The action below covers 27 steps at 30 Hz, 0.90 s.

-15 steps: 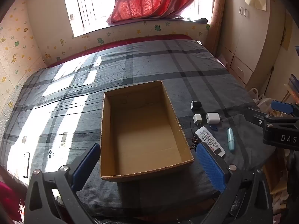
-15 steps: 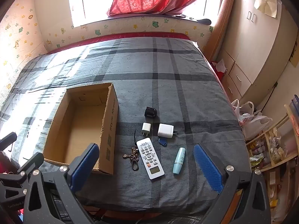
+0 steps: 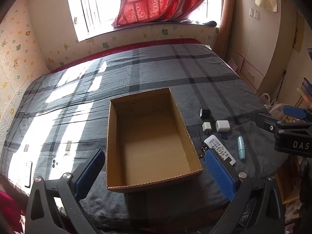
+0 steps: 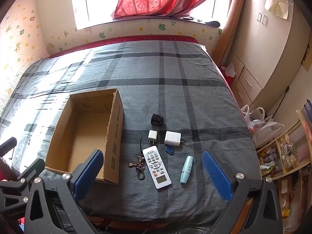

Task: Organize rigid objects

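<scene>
In the right wrist view the right gripper [image 4: 154, 167] hangs with fingers wide and empty above a white remote [image 4: 156, 166], keychain [image 4: 138, 165] and teal tube [image 4: 186, 169] at lower centre; the cardboard box [image 4: 115, 134] lies left. The left gripper [image 3: 154, 167] gapes empty over that box

Remote [image 3: 218, 148] lower half hidden behind left hand-held gripper [image 3: 154, 172] finger; keychain [image 3: 202, 153] mostly hidden.
</scene>
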Available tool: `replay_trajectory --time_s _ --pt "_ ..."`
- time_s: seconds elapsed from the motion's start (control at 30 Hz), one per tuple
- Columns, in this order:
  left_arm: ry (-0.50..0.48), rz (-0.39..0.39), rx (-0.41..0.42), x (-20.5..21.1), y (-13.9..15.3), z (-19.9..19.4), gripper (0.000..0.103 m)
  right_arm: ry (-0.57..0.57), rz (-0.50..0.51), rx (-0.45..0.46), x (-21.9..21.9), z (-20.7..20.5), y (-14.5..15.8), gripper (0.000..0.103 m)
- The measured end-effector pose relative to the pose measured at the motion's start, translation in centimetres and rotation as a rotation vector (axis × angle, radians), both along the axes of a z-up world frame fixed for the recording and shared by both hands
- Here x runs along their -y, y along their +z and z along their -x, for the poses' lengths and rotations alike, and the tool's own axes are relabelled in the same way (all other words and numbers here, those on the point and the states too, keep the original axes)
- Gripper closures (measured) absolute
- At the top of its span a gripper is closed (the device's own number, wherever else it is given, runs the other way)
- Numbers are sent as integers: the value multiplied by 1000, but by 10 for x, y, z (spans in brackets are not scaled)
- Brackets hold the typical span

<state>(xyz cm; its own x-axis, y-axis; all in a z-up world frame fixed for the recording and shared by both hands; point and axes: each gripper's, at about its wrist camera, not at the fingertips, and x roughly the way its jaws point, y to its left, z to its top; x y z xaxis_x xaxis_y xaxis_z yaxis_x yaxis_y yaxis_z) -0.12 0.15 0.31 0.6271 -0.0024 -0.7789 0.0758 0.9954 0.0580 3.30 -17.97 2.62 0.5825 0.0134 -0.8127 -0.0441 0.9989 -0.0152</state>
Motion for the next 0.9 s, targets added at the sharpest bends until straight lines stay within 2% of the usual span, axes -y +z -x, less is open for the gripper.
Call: replay_trajectory --time_s 0.9 --pt "2 7 -3 -3 -1 -2 0 -7 -6 6 2 3 0 0"
